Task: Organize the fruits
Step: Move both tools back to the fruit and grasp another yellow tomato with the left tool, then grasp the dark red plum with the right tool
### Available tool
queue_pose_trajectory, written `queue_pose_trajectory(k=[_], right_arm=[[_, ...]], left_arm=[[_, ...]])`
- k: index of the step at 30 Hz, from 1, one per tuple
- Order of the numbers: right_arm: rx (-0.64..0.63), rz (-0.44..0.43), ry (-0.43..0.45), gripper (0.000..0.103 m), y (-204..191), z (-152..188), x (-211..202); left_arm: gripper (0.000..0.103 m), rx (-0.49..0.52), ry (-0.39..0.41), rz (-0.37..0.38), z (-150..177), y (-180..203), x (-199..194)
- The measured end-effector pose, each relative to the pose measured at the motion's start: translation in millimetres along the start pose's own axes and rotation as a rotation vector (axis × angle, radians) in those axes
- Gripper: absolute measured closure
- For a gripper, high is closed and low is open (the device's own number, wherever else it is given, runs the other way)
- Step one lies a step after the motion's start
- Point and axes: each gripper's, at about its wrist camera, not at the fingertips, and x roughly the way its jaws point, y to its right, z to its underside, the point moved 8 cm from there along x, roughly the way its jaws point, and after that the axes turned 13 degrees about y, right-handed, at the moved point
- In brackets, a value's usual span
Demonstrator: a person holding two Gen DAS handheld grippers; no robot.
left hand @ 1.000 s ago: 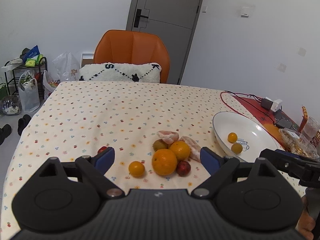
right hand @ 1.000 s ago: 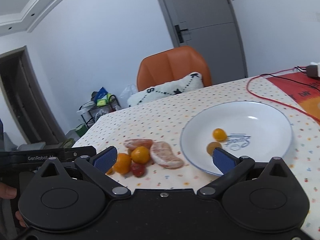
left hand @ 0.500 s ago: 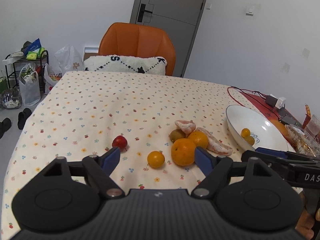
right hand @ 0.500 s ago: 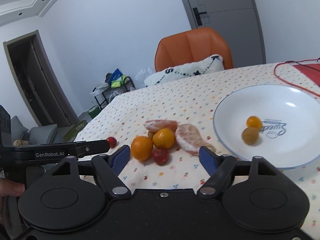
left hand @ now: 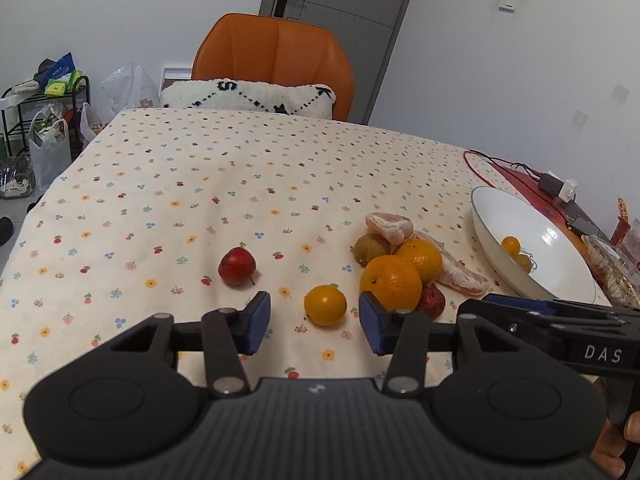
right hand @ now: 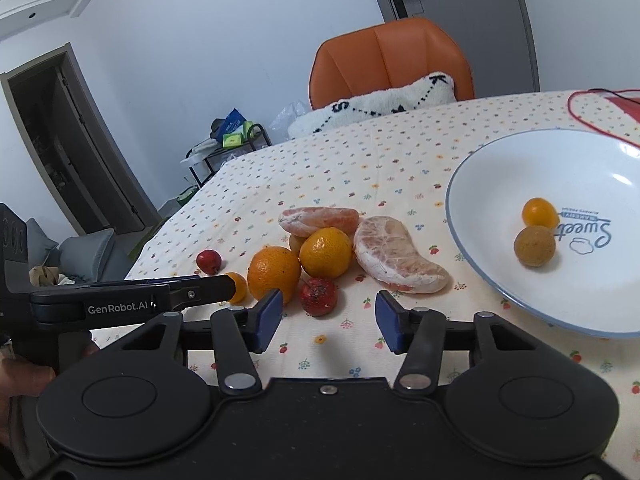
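Tablecloth (left hand: 240, 168), both tools (left hand: 314, 322) (right hand: 328, 316) seemingly low, agape.

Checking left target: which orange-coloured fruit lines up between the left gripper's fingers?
The small lone one, apart from the pile, centred ahead of the open left gripper.

**Things Half Hidden**

The small red fruit (left hand: 433, 301) peeks out behind the big orange (left hand: 391, 282). In the right view, the white plate (right hand: 500, 184) runs off the right edge, and the tiny orange (right hand: 237, 287) hides behind the left gripper (right hand: 192, 291).
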Motion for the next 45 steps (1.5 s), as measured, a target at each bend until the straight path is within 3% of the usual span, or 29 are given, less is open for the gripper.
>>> queue_pose_trajectory(k=[10, 17, 21, 45], right_arm=[[-0.016, -0.012, -0.026, 0.054, -3.8, 0.4, 17.4], [-0.039, -0.018, -0.029, 0.064, -5.8, 3.5, 23.0], [-0.038, -0.025, -0.036, 0.08, -6.0, 4.3, 25.2], [-0.009, -0.018, 0.056, 0.081, 1.9, -14.3, -23.8]], left_arm=[[0.08, 0.022, -0.002, 0.008, 4.9, 2.1, 12.3], [0.08, 0.0, 0.009, 0.006, 3.5, -3.8, 10.7], [0.08, -0.007, 0.01, 0.005, 1.9, -5.6, 9.3], [0.08, 0.014, 0.076, 0.044, -16.8, 30.7, -18.9]])
